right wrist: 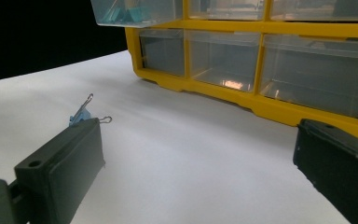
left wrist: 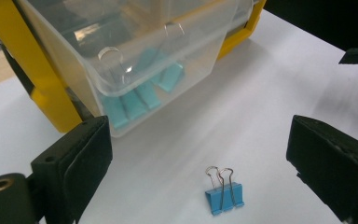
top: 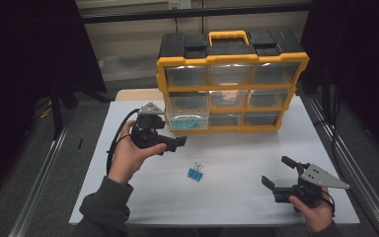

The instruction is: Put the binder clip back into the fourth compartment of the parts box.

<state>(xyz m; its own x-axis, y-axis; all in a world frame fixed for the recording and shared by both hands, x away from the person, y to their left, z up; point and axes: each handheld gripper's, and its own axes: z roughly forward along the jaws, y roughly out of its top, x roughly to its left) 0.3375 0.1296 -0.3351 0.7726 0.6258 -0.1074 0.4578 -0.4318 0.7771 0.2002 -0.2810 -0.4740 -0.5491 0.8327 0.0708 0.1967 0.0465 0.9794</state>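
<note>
My left gripper has its jaws spread wide and holds nothing. Just ahead of them, a bit below the middle of the gap, one blue clip lies flat on the white tabletop. My right gripper is spread wide too, and empty; the clip peeks out just behind its left jaw.

Farther on, past my left jaws, a clear drawer sticks out of the yellow box. More blue clips sit inside it. I think this last clip goes in the drawer. It is not picked up yet, and the drawer is not pushed in.
</note>
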